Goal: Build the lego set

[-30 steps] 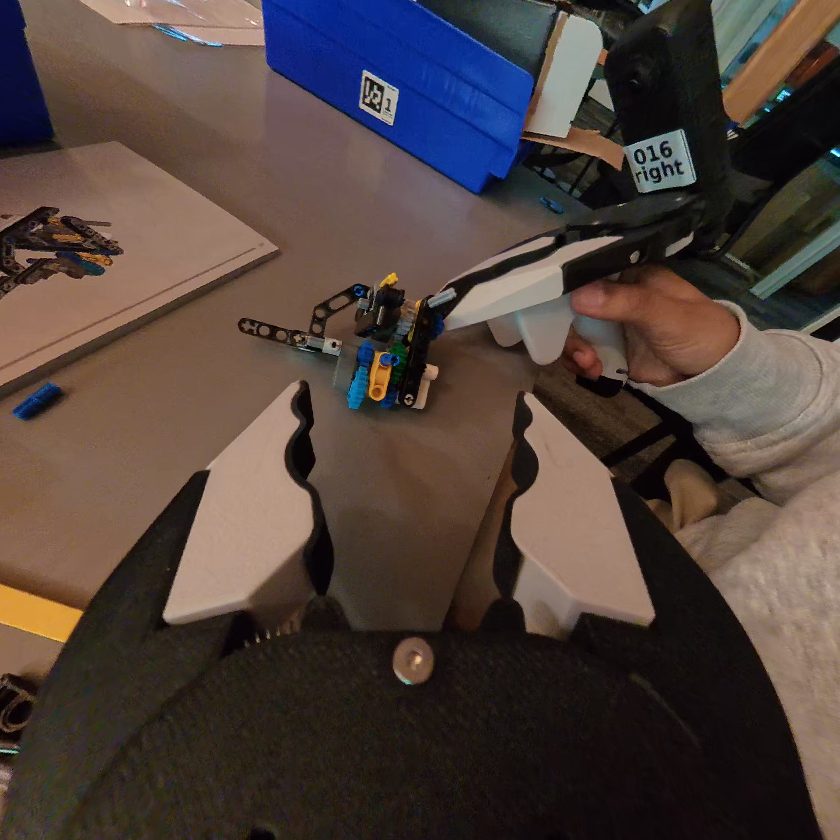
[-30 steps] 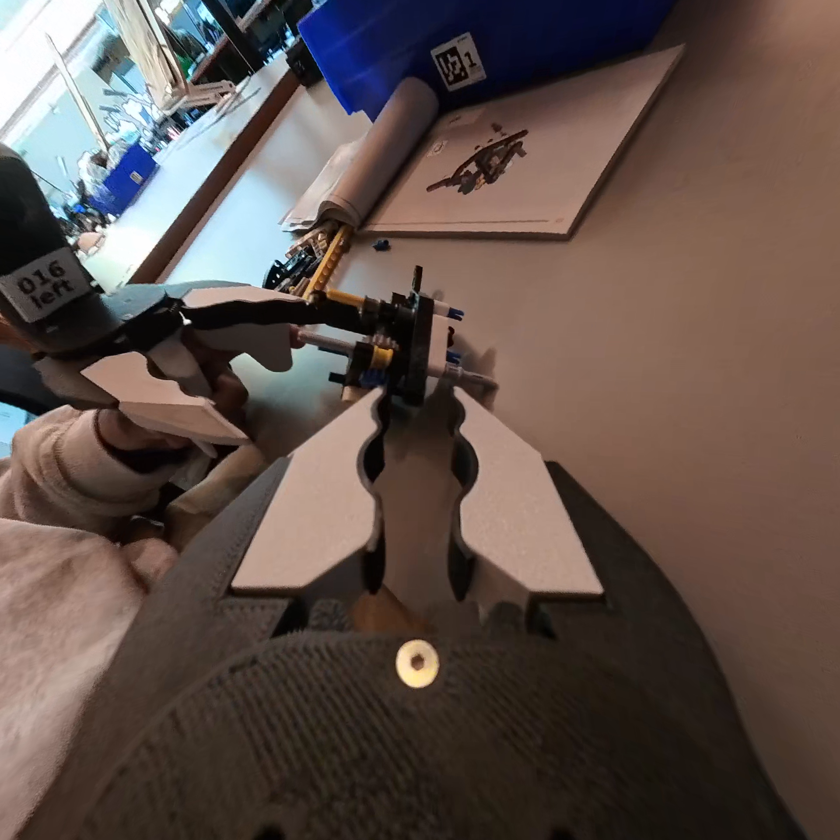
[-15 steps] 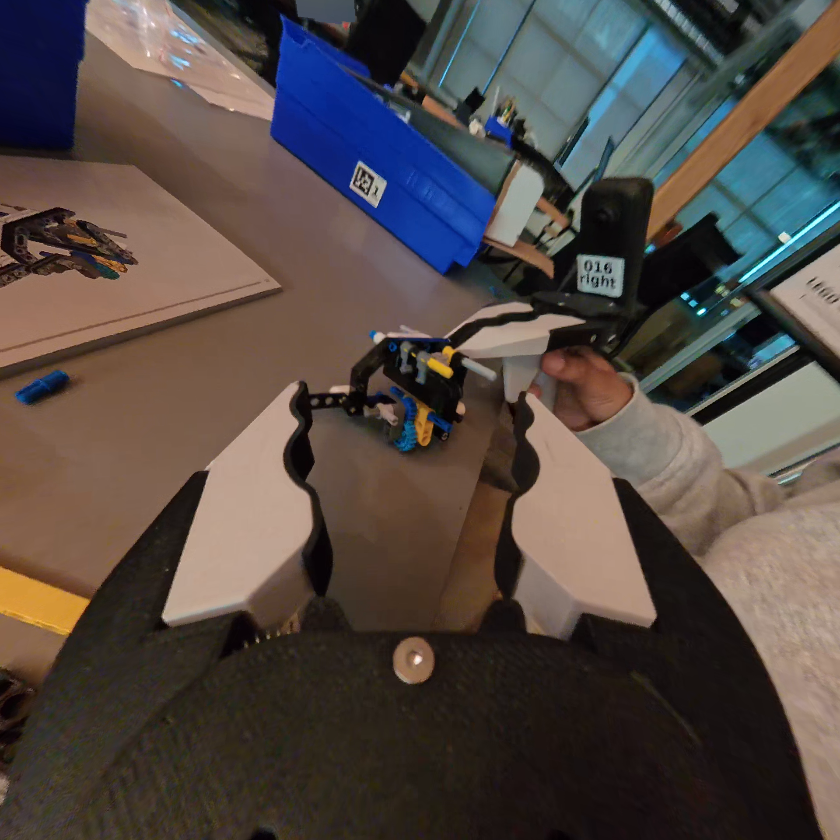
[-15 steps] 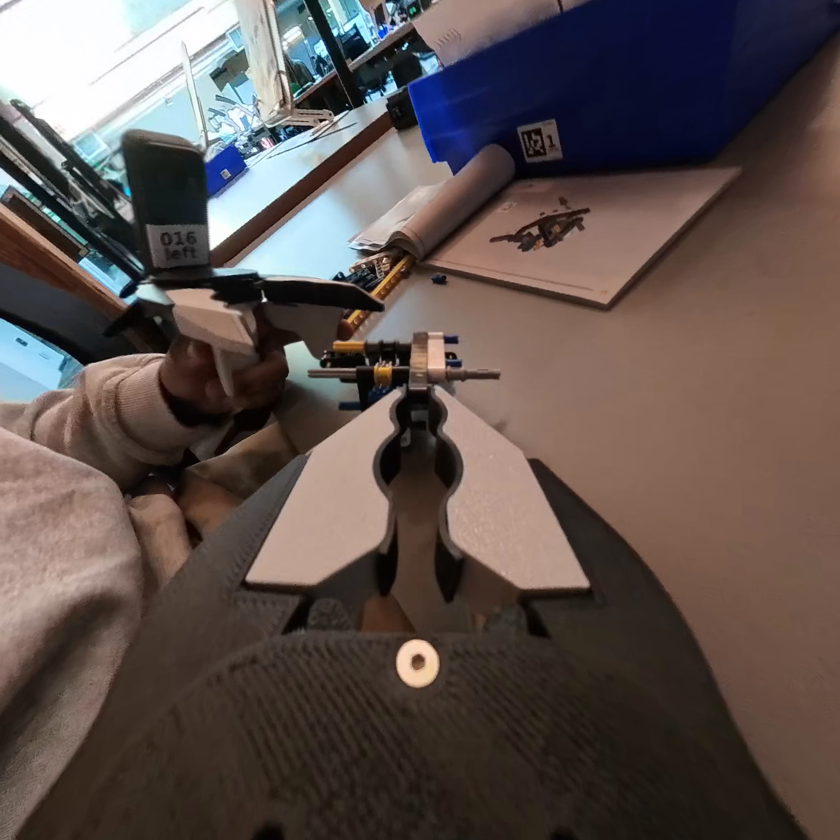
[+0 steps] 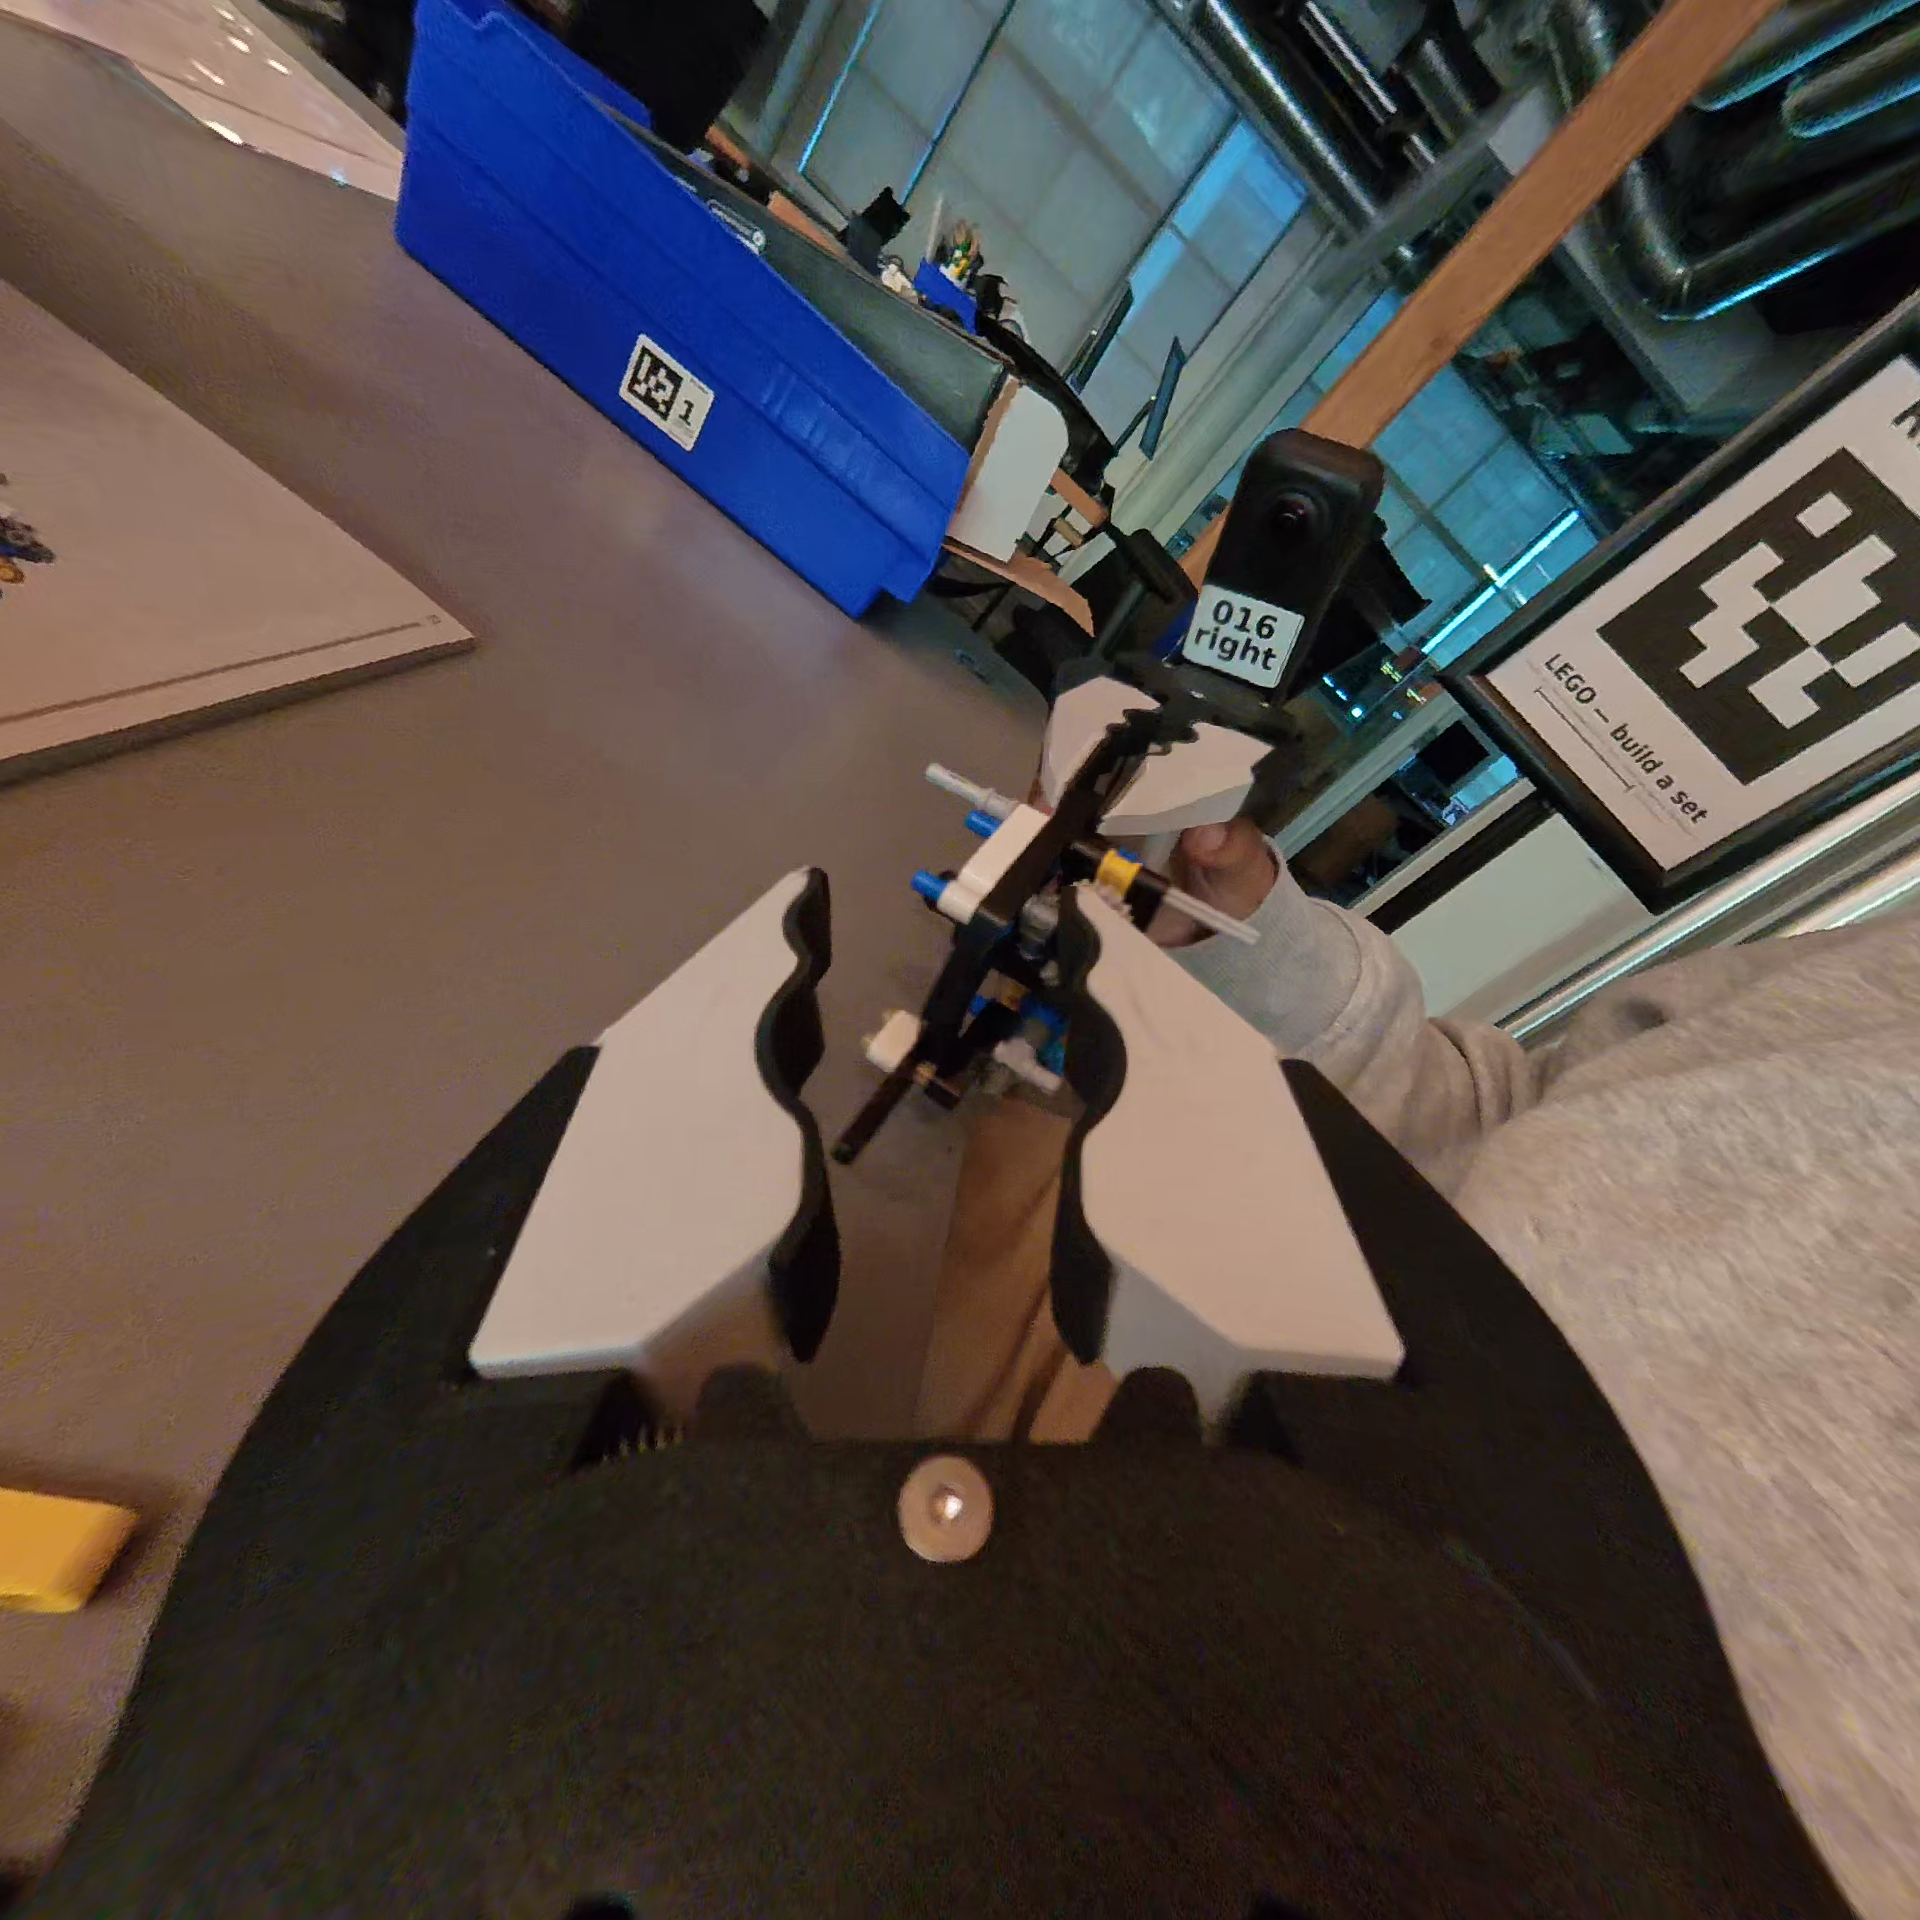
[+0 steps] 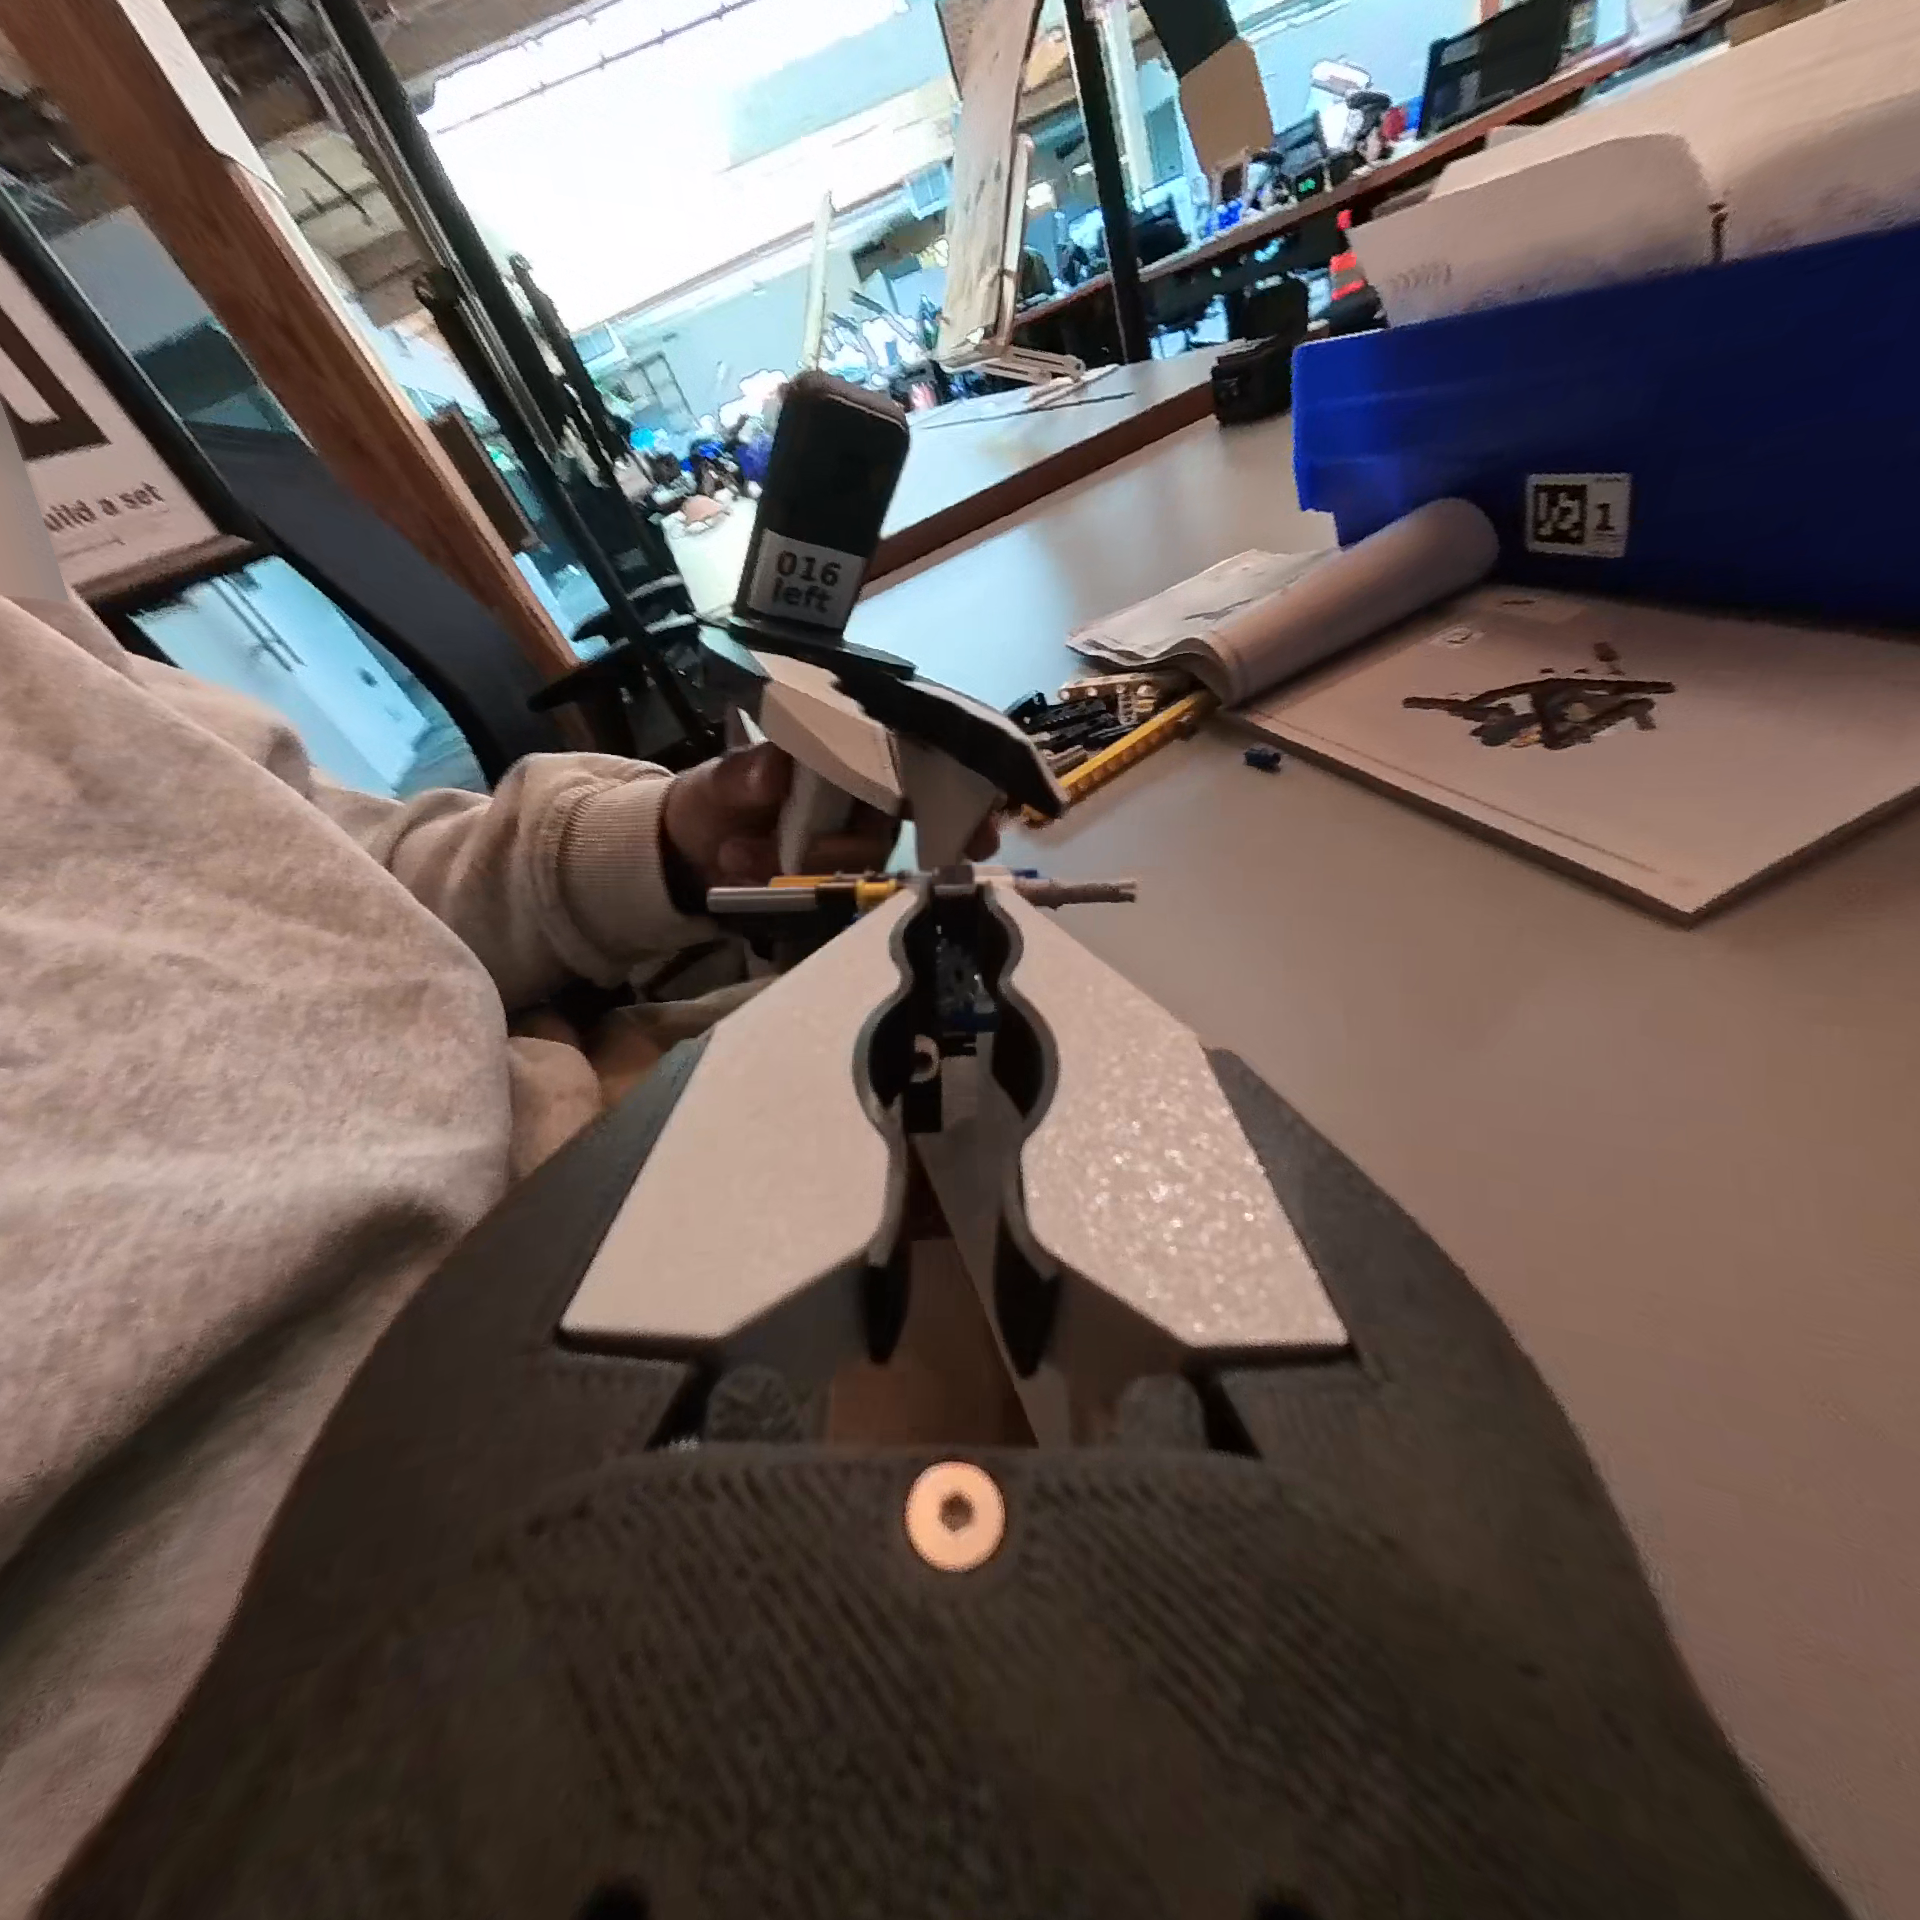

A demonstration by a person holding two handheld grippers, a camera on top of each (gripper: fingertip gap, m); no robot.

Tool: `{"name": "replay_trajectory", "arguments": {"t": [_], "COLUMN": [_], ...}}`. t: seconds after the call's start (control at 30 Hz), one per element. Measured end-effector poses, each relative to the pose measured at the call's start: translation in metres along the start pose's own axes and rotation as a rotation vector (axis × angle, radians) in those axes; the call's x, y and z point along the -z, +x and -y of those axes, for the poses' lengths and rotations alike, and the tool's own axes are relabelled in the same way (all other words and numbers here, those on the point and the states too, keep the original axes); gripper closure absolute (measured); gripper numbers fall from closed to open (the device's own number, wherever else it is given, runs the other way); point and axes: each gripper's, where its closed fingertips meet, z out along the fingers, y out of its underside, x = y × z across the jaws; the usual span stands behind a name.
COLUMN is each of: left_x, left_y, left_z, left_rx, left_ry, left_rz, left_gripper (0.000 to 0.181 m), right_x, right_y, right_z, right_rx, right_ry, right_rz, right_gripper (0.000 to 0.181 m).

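Observation:
The small lego assembly (image 5: 1000,868), a black beam with white, blue and yellow pieces and grey axles, is held up off the grey table (image 5: 416,883). My right gripper (image 6: 948,906) is shut on its black beam, with the axles (image 6: 790,894) sticking out to both sides. In the left wrist view the right gripper (image 5: 1117,774) holds the assembly from the far side. My left gripper (image 5: 945,896) is open, its jaws partly narrowed, with the near end of the assembly between its tips. It also shows in the right wrist view (image 6: 966,821), just above the assembly.
An open instruction booklet (image 6: 1558,769) lies on the table, with a blue bin (image 6: 1662,436) behind it. Another blue bin (image 5: 675,312) stands farther back. Loose parts (image 6: 1091,717) lie by the booklet's rolled pages. A yellow piece (image 5: 52,1548) lies near left. Tip to tip, the grippers are about 6 cm apart.
The right gripper has lifted the assembly off the table and turned it. The left gripper has moved in to it and its jaws have narrowed.

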Motion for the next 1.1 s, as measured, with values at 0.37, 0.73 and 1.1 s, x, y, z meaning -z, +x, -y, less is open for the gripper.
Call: {"name": "replay_trajectory", "arguments": {"t": [0.37,0.73,1.1], "left_x": [0.0,-0.005,-0.005], "left_y": [0.015,0.032,0.024], "left_z": [-0.005,-0.019,-0.013], "left_rx": [-0.013,-0.062,-0.008], "left_ry": [-0.03,-0.106,-0.074], "left_rz": [-0.107,-0.183,-0.149], "left_gripper": [0.143,0.154,0.177], "right_x": [0.006,0.002,-0.001], "right_y": [-0.007,-0.005,0.01], "right_z": [0.021,0.02,0.014], "right_rx": [-0.193,-0.265,-0.301], "right_ry": [0.157,0.169,0.167], "right_rz": [0.138,0.152,0.072], "right_gripper": [0.176,0.176,0.173]}}
